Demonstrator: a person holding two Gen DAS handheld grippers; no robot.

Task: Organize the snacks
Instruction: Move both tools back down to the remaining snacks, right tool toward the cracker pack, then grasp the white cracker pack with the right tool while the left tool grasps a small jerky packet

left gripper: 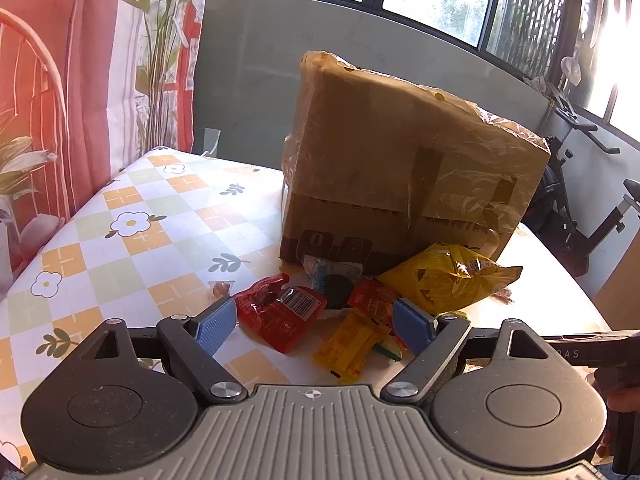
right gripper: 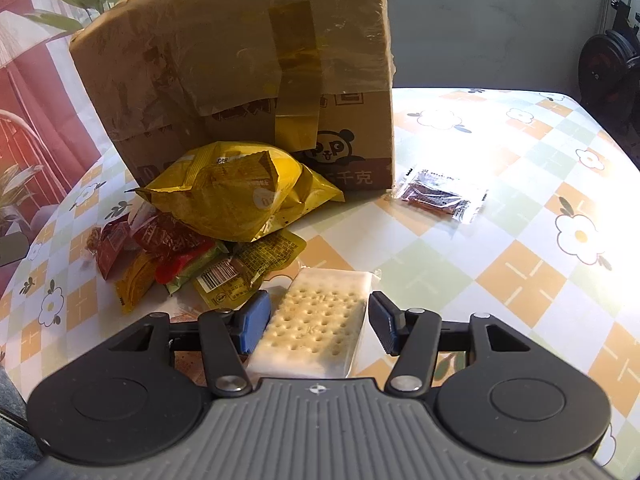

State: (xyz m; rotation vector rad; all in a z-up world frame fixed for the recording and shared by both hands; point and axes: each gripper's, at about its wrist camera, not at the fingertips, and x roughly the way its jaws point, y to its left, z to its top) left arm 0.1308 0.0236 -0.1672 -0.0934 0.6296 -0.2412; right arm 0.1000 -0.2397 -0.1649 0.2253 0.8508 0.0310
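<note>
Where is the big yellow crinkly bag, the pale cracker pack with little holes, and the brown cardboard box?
Big yellow crinkly snack bag (right gripper: 236, 196), right wrist view, on its puffed middle.
Pale cracker pack (right gripper: 316, 320), right wrist view, on the dimpled top face.
Brown cardboard box (left gripper: 380, 168), left wrist view, on its taped front wall.

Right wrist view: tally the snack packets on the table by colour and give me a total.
Yellow packets: 3
Red packets: 2
Green packet: 1
White cracker pack: 1
Dark brown sachet: 1
Total: 8, though the overlapping pile may hide more.
</note>
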